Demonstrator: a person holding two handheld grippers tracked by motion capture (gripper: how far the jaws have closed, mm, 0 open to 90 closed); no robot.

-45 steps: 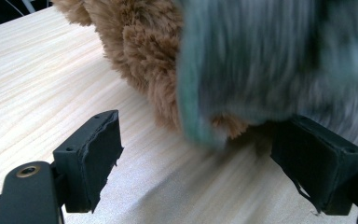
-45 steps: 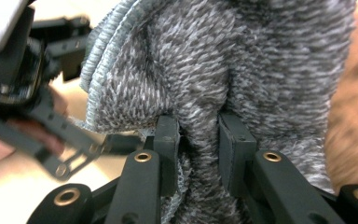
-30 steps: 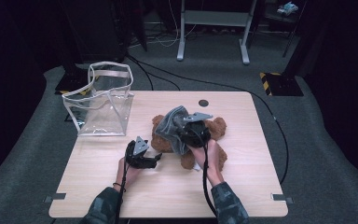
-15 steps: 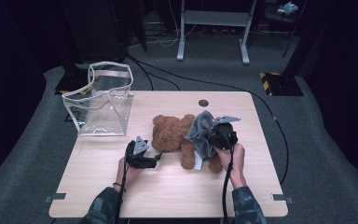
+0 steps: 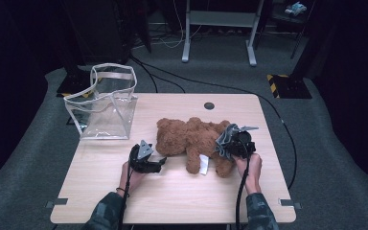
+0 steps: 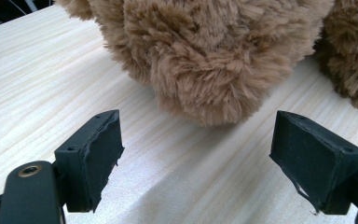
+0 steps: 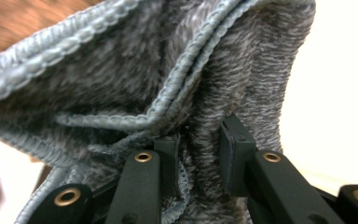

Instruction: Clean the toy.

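High view: a person at a wooden table works with two hand-held grippers around a brown teddy bear.

The table is pale wood, on a grey carpeted floor in a dark room. A clear plastic bag with pale trim stands upright at the table's far left corner, well apart from the bear. The bear lies on its side near the middle of the table, a white tag on it facing the person. A grey knitted cloth hangs bunched at the bear's right end, pinched between the narrow jaws of the right gripper. The left gripper rests low just beside the bear's left end, jaws wide apart with nothing between them; the bear's fur lies just ahead of them.
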